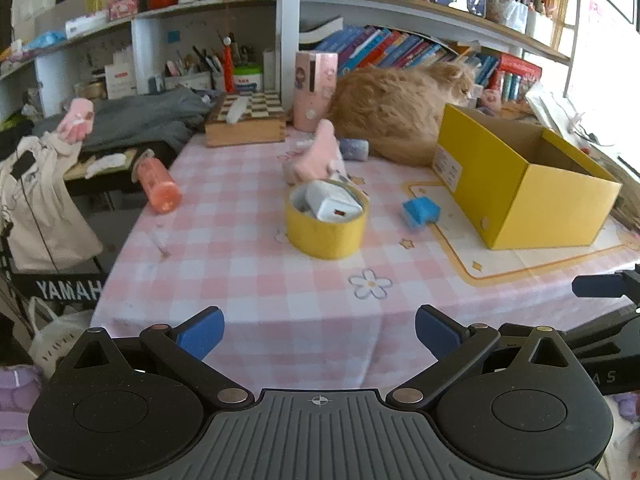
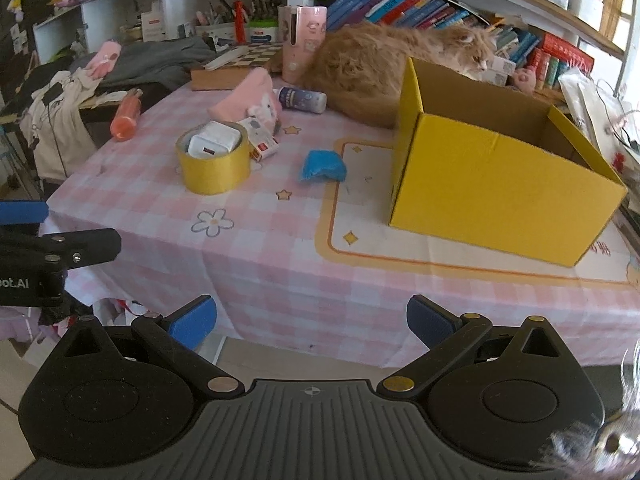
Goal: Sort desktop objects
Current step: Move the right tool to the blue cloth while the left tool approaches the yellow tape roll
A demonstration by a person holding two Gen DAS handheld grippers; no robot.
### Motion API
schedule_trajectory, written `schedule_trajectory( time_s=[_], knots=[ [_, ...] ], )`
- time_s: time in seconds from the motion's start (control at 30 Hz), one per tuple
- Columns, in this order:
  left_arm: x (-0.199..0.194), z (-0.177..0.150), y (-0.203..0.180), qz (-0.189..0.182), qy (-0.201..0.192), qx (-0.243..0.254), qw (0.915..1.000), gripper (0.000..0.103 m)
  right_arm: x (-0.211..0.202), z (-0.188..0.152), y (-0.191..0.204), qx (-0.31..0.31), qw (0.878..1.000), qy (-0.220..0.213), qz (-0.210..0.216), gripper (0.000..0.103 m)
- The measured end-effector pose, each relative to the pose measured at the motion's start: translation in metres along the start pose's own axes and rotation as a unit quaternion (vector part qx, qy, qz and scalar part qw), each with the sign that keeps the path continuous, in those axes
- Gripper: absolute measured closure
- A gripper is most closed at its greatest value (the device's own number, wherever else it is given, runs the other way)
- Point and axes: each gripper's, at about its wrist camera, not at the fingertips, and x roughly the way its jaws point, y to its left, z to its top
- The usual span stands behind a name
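Pink checked cloth covers the surface (image 1: 256,304); crowded shelves with books (image 1: 384,46) run along the far wall.

Far left, near the edge: an orange bottle (image 1: 158,182) on its side. Centre: a yellow tape roll (image 1: 326,220) standing flat, with a white charger (image 1: 332,200) resting inside its hole, probably dropped there loosely. Just behind it, a pink plush (image 1: 320,154) and a small printed box (image 2: 262,140); further back, a blue-grey tube (image 2: 302,100) lying down. Right of the roll, apart from it, a blue sponge (image 1: 420,211). Far right: a yellow box (image 1: 520,188), top open, likely the collecting bin. An orange cat (image 1: 400,108) lies behind it, touching its far wall.

Left gripper (image 1: 320,332) and right gripper (image 2: 312,320) both hover short of the near edge, fingers spread wide, holding nothing. Sorting apparently not begun; items lie loose outside the box.
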Motion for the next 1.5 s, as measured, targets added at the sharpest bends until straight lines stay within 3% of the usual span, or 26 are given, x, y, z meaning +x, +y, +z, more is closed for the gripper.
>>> schedule_trajectory(
  time_s=[0.27, 0.47, 0.97, 1.17, 1.33, 1.5],
  knots=[
    [0.011, 0.015, 0.002, 0.004, -0.016, 0.001, 0.9999, 0.001, 0.017, 0.023, 0.004, -0.031, 0.999, -0.02, 0.025, 0.003],
    [0.027, 0.03, 0.001, 0.01, -0.019, -0.008, 0.9998, 0.0, 0.037, 0.037, 0.004, -0.058, 0.997, -0.014, 0.047, 0.023],
    [0.059, 0.057, -0.012, 0.032, -0.005, -0.014, 0.9994, 0.0, 0.073, 0.066, -0.015, -0.059, 0.994, -0.016, 0.09, 0.023],
    [0.056, 0.073, -0.011, 0.06, -0.03, -0.027, 0.9973, 0.0, 0.086, 0.083, -0.026, -0.011, 0.997, -0.037, 0.068, 0.023],
    [0.06, 0.077, -0.008, 0.066, -0.018, -0.011, 0.9976, 0.0, 0.099, 0.096, -0.034, 0.05, 0.996, -0.039, 0.057, 0.023],
    [0.064, 0.075, -0.004, 0.066, -0.005, -0.013, 0.9978, 0.0, 0.101, 0.094, -0.03, 0.054, 0.997, -0.042, 0.023, 0.024]
  ],
)
